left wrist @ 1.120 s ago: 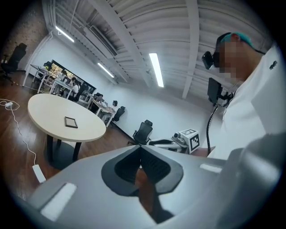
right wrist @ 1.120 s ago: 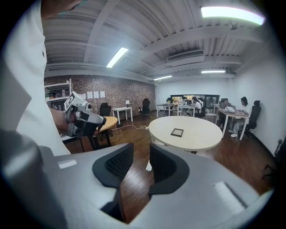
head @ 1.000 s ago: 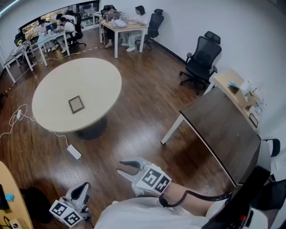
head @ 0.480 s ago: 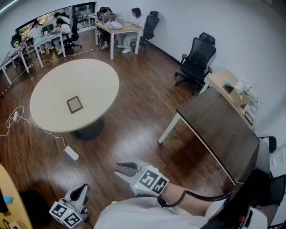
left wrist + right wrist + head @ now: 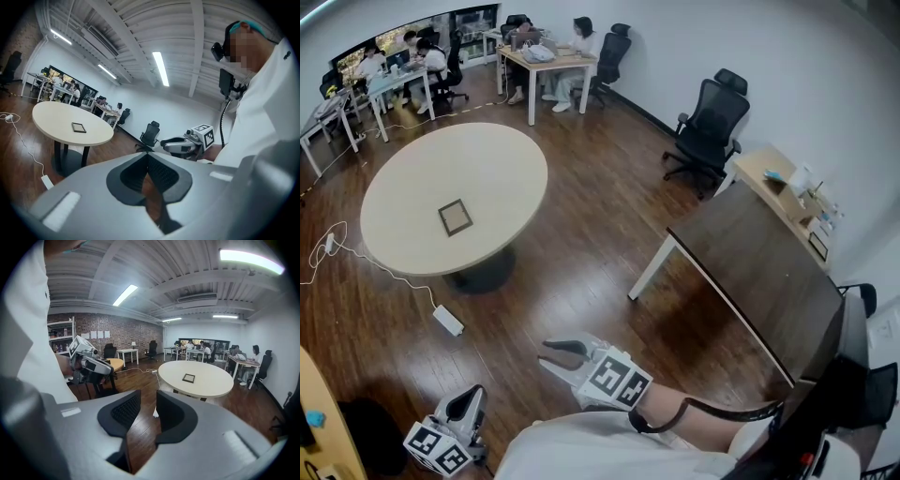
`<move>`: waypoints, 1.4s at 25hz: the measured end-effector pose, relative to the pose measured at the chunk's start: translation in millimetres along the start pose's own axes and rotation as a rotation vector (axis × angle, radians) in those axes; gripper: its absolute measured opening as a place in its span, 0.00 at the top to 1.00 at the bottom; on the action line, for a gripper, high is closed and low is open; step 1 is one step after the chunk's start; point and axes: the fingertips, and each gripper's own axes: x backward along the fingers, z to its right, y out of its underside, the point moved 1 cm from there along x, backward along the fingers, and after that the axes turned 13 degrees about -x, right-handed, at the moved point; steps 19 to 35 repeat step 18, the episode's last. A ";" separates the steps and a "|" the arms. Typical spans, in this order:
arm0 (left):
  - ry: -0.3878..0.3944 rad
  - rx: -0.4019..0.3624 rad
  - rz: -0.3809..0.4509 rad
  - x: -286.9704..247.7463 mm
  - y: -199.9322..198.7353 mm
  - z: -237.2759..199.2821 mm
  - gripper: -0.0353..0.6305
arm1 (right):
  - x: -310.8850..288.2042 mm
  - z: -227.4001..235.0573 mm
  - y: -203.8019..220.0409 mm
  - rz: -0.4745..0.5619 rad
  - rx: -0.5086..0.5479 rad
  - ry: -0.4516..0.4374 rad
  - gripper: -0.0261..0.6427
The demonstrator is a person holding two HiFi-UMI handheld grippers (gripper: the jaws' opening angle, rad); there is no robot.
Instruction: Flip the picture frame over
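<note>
Over the last second only the head view drifted. Picture frame point(image 5: 455, 217) lies flat on the round table point(image 5: 412, 159), far left, well apart from both tongs. Left tongs point(image 5: 467, 405) closed, empty; right tongs point(image 5: 563, 355) slightly parted, empty. Which face is up: unclear.

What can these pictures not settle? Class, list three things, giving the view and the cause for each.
1. Frame: too small in every view to tell which face is up.
2. Things on the side desk: in the head view, too small and too near the edge to name.
3. Table: in the head view, its top hides most of the base.
</note>
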 end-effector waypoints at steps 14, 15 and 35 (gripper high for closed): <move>0.006 0.013 -0.001 1.6 6.1 -3.1 0.95 | -6.0 -3.3 2.2 -0.015 0.000 0.001 0.80; 0.008 0.012 -0.002 2.1 6.4 -4.1 0.95 | -7.6 -3.9 1.9 -0.016 0.000 0.000 0.80; 0.013 0.012 -0.010 4.0 7.9 -6.3 0.95 | -12.1 -6.1 0.4 -0.016 -0.002 -0.002 0.80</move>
